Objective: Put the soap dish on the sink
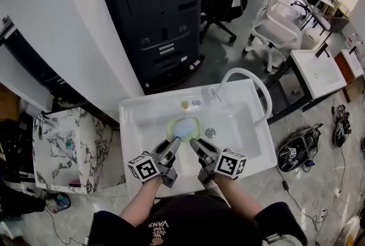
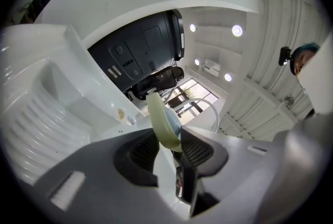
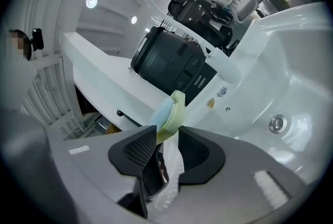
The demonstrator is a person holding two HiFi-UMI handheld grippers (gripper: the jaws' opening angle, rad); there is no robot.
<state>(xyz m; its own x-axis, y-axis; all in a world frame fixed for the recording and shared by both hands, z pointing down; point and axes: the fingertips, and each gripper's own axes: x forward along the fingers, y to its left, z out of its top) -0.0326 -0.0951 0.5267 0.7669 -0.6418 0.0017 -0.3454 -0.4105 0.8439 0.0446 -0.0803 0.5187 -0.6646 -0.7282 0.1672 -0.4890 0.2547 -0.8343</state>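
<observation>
Gripping the pale green soap dish [image 1: 183,128] from either side, the left gripper [image 1: 173,146] and right gripper [image 1: 197,146] are each clamped on its rim over the basin of the white sink [image 1: 134,109]. The right gripper view shows the drain [image 3: 277,123]. The left gripper view shows ribbed basin wall [image 2: 39,120] instead.
</observation>
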